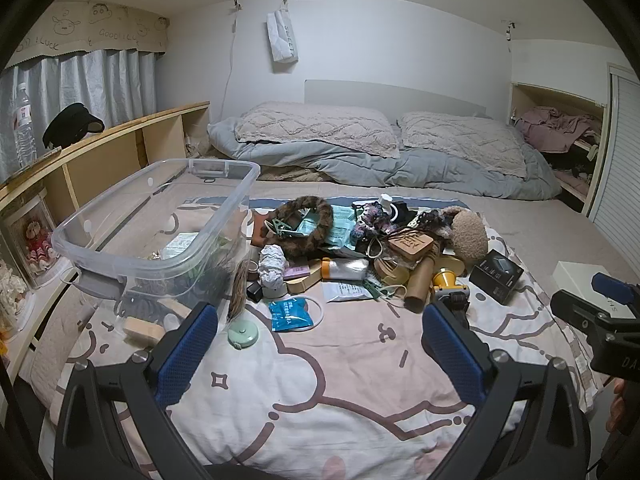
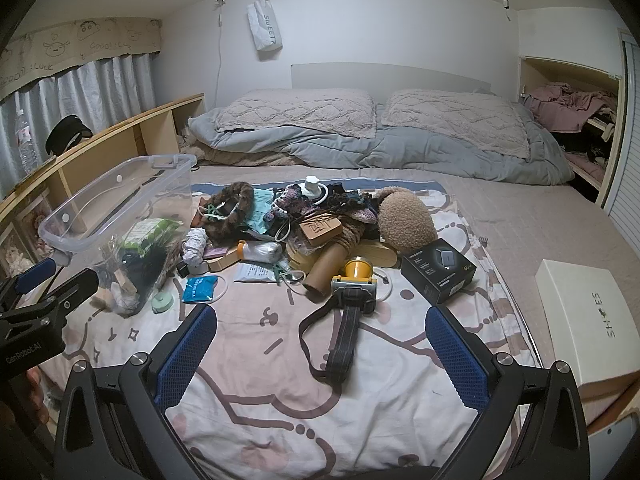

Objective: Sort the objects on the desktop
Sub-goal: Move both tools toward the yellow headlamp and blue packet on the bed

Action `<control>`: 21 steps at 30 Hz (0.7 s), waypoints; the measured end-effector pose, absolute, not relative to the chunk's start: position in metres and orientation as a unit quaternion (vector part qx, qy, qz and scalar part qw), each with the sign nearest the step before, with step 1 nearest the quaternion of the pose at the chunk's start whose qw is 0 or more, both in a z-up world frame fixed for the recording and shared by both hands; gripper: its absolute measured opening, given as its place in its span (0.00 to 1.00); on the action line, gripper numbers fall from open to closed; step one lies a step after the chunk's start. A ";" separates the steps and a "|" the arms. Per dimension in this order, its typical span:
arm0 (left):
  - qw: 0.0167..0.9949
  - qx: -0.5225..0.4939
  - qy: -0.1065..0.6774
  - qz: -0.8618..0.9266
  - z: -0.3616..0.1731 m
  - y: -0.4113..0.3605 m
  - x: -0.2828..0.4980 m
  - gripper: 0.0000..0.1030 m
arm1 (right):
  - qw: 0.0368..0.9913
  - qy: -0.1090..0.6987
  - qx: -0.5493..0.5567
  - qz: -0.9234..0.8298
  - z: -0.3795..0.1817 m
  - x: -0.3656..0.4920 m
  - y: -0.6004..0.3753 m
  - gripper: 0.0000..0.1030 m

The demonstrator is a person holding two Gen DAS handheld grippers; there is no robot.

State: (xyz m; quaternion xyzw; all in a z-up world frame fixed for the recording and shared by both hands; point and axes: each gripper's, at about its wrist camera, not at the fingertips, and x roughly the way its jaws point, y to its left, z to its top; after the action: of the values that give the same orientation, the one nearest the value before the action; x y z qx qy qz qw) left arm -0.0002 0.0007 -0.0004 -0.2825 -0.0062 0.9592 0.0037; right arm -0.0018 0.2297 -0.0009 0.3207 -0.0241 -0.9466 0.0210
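A heap of small objects [image 1: 360, 244] lies on a patterned sheet on the bed, also in the right wrist view [image 2: 304, 228]. A clear plastic bin [image 1: 160, 216] stands at its left and holds several items; it also shows in the right wrist view [image 2: 120, 208]. My left gripper [image 1: 320, 352] is open and empty, above the sheet in front of a blue packet [image 1: 289, 314] and a mint tape measure [image 1: 243, 336]. My right gripper [image 2: 320, 352] is open and empty, with a yellow headlamp [image 2: 356, 276] and its strap [image 2: 344, 340] lying between the fingers.
A black box [image 2: 438, 270] and a brown plush [image 2: 406, 220] lie right of the heap. A white shoe box [image 2: 580, 320] sits at the bed's right edge. Pillows and a grey duvet [image 1: 400, 152] lie behind. A wooden shelf [image 1: 100, 152] runs along the left.
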 end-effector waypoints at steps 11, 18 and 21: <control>0.004 -0.283 -0.006 0.959 0.008 0.002 -0.002 1.00 | 0.022 -0.026 0.323 -0.946 -0.001 -0.005 0.231 1.00; 0.011 -0.296 -0.013 0.955 0.003 0.005 -0.011 1.00 | 0.027 -0.034 0.327 -0.944 -0.013 -0.011 0.232 1.00; 0.011 -0.301 -0.014 0.953 -0.010 0.004 -0.018 1.00 | 0.031 -0.037 0.329 -0.943 -0.020 -0.015 0.233 1.00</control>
State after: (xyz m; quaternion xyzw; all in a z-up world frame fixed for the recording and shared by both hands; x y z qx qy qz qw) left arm -0.0177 0.0043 -0.0105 -0.3009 -0.0143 0.9535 0.0105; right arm -0.0152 0.2327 -0.0196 0.3290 -0.0371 -0.9431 0.0308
